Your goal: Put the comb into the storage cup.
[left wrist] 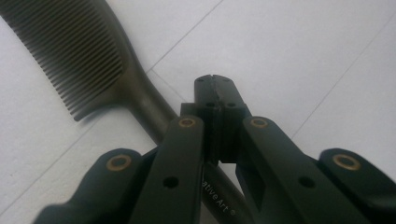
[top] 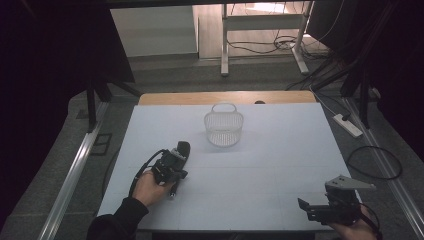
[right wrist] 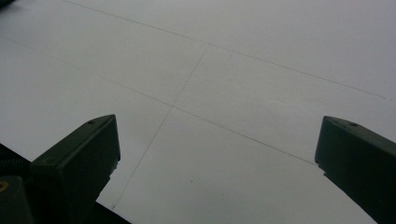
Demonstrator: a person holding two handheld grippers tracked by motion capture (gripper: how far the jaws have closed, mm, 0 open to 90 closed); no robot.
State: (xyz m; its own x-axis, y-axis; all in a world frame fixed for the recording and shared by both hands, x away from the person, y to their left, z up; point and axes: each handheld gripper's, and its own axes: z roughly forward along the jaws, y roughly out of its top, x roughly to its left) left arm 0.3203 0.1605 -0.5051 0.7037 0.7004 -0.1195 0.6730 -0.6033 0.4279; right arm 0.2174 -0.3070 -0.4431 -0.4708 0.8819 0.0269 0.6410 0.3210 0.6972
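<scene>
A dark comb (left wrist: pixel 93 60) lies flat on the white table, teeth toward the upper left of the left gripper view, its handle running down under the gripper's linkage. My left gripper (left wrist: pixel 215 84) is shut, jaws pressed together just above and right of the handle, with nothing visible between them. In the high view the left gripper (top: pixel 178 154) sits left of the table's centre, and the comb's end (top: pixel 184 148) pokes out beyond it. My right gripper (top: pixel 306 209) rests at the near right edge, and in its own view it (right wrist: pixel 217 140) is wide open over bare table.
A white mesh basket (top: pixel 223 127) with a handle stands upright at the middle back of the white table (top: pixel 280 150). Beyond the table are a grey floor, cables, a power strip (top: pixel 347 125) and metal frame legs.
</scene>
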